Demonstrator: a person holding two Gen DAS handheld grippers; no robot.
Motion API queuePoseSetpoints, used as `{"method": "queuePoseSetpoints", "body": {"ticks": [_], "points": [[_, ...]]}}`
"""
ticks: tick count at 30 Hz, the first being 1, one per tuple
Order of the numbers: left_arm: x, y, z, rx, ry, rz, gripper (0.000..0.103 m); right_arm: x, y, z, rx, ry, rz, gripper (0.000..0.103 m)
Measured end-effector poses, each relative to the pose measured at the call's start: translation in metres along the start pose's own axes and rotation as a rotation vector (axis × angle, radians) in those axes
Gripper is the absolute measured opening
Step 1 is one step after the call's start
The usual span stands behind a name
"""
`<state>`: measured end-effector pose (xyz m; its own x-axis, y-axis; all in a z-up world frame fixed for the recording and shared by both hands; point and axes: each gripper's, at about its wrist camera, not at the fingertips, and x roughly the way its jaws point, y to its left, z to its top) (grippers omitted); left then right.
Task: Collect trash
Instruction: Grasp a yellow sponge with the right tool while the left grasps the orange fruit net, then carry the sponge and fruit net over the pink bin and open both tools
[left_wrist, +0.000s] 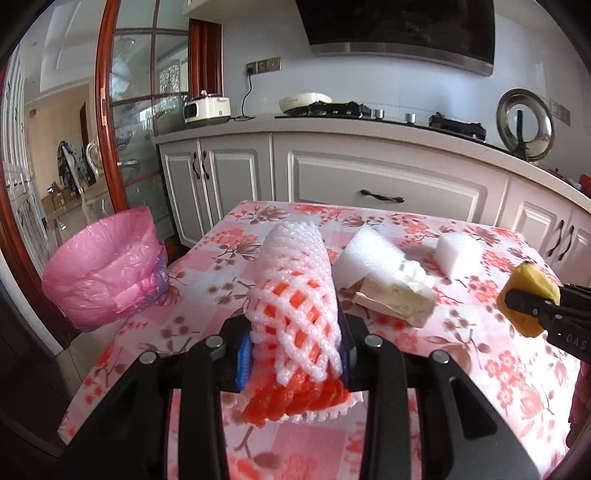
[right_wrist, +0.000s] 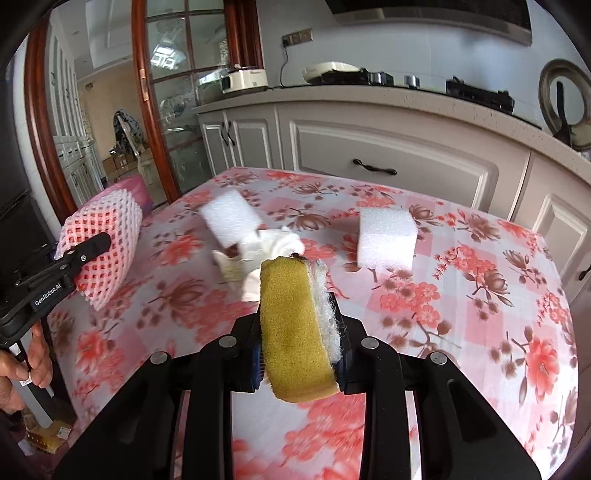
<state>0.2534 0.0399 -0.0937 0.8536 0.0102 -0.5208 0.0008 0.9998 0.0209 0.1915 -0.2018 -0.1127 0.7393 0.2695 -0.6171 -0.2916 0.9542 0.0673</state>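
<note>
Two grippers, both loaded. Left gripper (left_wrist: 295, 354): jaws clamped on a foam fruit net (left_wrist: 295, 291), white mesh over an orange inner layer, gripped near its lower end, with the rest standing up and forward above the table. Right gripper (right_wrist: 301, 354): jaws pinched on a yellow sponge (right_wrist: 291, 328) with a white scouring layer on its right face; the sponge stands on edge between the pads, squeezed slightly.

Outward from the jaws: floral tablecloth (left_wrist: 480, 354), pink and red. Left on it are a white foam block (right_wrist: 386, 238) standing alone to the right, a second foam piece (right_wrist: 229, 218) further left, and a crumpled white wrapper (right_wrist: 266, 251) touching that second piece. Motion blur in the right wrist view makes the wrapper hard to read.

Off the table's left edge, lower than the tabletop: bin lined with a pink bag (left_wrist: 107, 266). Its inside looks empty from here, though the bottom is not fully in view.

Judgement on progress: early. Two items are lifted, none visibly binned, and three pieces wait on the table. Next likely call is carrying both loads leftward over the bin and releasing; the net is light and springy, so it may cling to the pads.
</note>
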Motion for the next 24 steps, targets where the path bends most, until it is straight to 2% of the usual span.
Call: {"method": "queuePoseSetpoints", "body": {"ticks": [6, 12, 24], "points": [[-0.032, 0.004, -0.008, 0.016, -0.038, 0.002, 0.034, -0.019, 0.024, 0.000, -0.044, -0.027, 0.012, 0.029], [-0.049, 0.025, -0.012, 0.008, -0.064, 0.037, 0.034, -0.023, 0.058, 0.007, -0.097, -0.048, 0.039, 0.029], [-0.050, 0.115, -0.004, -0.062, -0.085, 0.169, 0.034, 0.017, 0.144, 0.048, -0.202, -0.068, 0.168, 0.029]]}}
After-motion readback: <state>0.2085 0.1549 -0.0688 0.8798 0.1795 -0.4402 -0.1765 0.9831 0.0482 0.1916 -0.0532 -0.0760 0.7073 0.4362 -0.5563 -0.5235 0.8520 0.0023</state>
